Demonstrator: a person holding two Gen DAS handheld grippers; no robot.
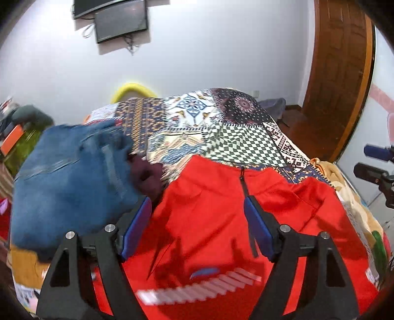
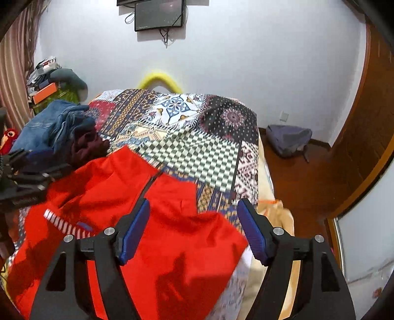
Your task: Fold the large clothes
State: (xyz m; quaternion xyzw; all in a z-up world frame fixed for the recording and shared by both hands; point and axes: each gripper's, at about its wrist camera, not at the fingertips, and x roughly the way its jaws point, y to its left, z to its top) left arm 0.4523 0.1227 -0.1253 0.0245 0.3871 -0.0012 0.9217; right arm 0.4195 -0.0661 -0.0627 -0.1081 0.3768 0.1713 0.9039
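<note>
A red zip-neck top (image 1: 211, 221) lies spread on a patchwork bedspread (image 1: 234, 137), its short black zipper (image 1: 243, 182) pointing away from me and a white striped print (image 1: 197, 285) near my side. My left gripper (image 1: 197, 200) hovers open above it, nothing between its blue pads. In the right wrist view the same red top (image 2: 172, 246) reaches the bed's right edge. My right gripper (image 2: 194, 201) is open over that side, also with nothing in it. The left gripper (image 2: 24, 172) shows as a black frame at the far left.
A heap of blue denim (image 1: 69, 177) and a dark maroon cloth (image 1: 147, 174) sit left of the top. A grey bag (image 2: 288, 139) lies on the wooden floor at the right. Wall monitor (image 2: 160, 14), wooden door (image 1: 337, 73), a camera on a stand (image 1: 374, 172).
</note>
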